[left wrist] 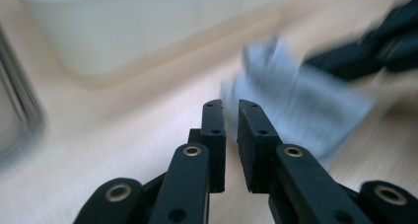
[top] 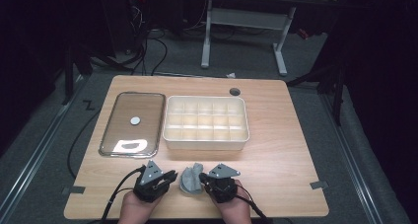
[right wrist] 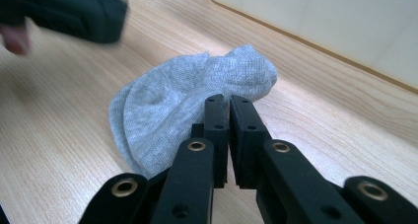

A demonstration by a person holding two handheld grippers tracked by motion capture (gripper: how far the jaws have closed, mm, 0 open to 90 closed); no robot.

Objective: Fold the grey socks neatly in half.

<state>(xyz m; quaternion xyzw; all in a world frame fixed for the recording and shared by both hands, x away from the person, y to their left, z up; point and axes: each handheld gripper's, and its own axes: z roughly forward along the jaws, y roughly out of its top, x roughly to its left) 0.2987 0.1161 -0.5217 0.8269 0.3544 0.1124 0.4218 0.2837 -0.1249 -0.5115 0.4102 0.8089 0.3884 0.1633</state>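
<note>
Grey knit sock (right wrist: pixel 197 105) is lying crumpled near the table's (top: pixel 286 150) front edge, between both grippers. The right gripper (right wrist: pixel 229 101) is pinching its soft, ribbed edge; the left gripper (left wrist: pixel 230 105) is hovering just beside it, jaws nearly pressed together, empty. Likely a pick-up is starting; next it probably needs lifting toward the white, gridded plastic box (top: pixel 206 144).

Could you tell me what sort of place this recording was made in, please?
Probably a lab or workshop set up for recording: a wooden table on grey carpet, loose cables trailing across the floor behind it, and a height-adjustable desk frame beyond.
</note>
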